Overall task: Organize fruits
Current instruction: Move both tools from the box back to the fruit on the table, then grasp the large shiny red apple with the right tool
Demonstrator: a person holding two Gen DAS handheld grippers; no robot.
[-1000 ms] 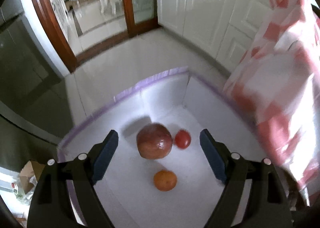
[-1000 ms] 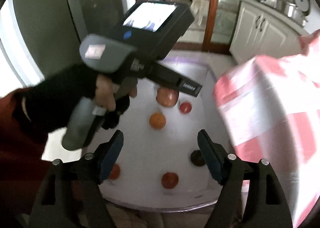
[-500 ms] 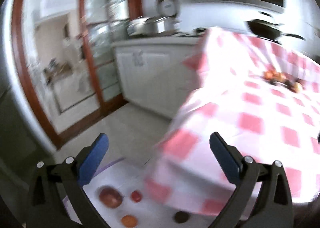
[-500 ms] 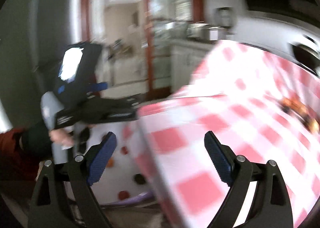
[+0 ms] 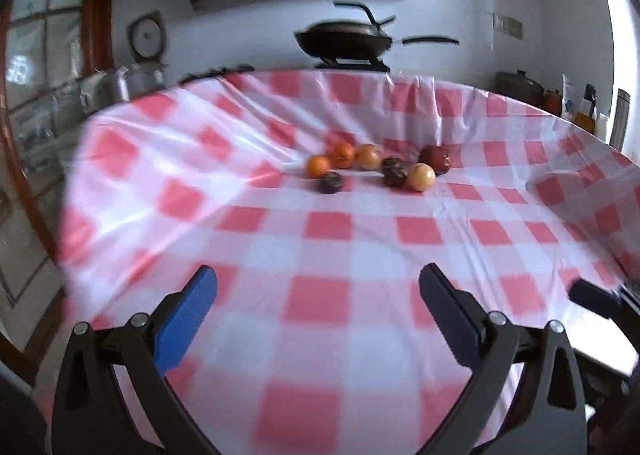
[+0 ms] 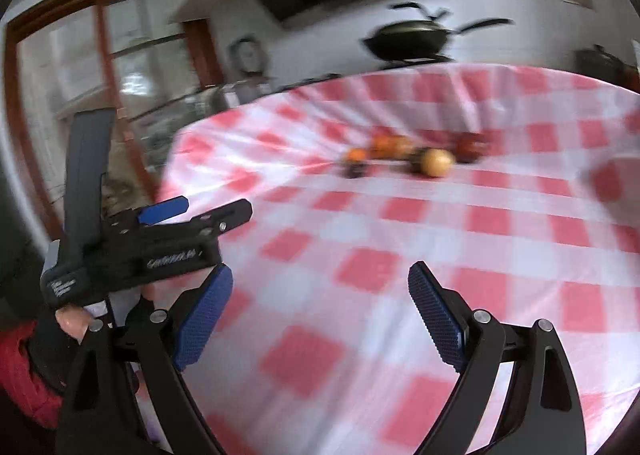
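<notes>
Both claws, the left claw (image 5: 318, 305) and the right claw (image 6: 320, 305), stand wide and empty above the near part of the checked table (image 5: 320, 239). The fruits (image 5: 376, 169) lie clustered well ahead: oranges, dark plums, a yellow one, a red one. They look small, round, smooth and likely to roll or bruise; take each across its middle, gently.

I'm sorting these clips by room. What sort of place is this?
Most likely a home kitchen: a black wok-like pan sits behind the table with the red-and-white checked tablecloth, metal pots stand on a counter, and small round fruits lie on the cloth.
</notes>
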